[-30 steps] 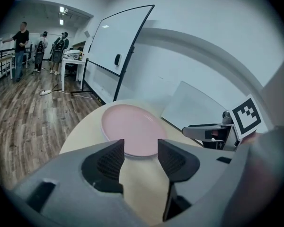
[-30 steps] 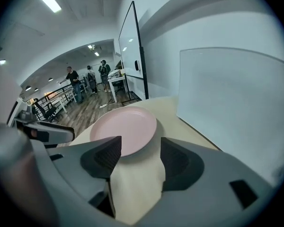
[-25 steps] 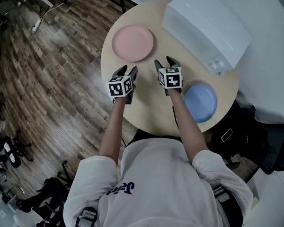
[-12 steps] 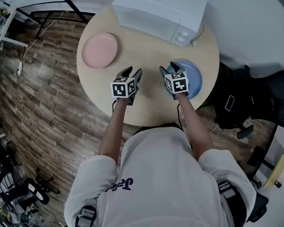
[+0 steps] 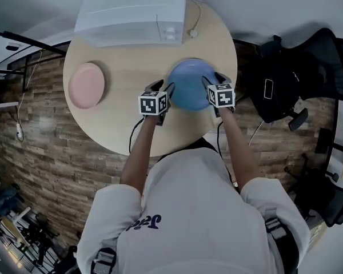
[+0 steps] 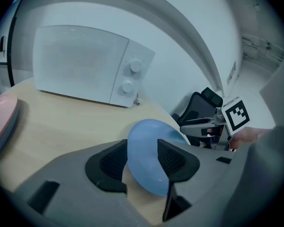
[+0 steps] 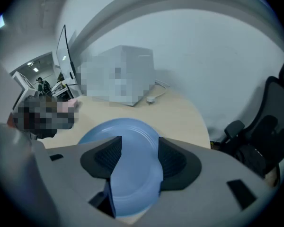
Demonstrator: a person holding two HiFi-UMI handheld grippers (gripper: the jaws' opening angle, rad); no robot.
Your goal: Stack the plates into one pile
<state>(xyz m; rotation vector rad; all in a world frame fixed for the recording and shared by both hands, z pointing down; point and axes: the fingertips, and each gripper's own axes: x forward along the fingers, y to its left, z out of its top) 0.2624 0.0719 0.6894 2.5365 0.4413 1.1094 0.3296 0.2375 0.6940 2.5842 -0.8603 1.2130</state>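
Round surface holds the pink plate well apart from the blue plate, whose opposite edges our left tool and right tool straddle unclenched, so we should clamp both evenly before lifting.

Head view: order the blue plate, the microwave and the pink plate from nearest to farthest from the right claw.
1. Blue plate, right at the right claw, on its left.
2. Microwave, farther back and to the left.
3. Pink plate, far left.
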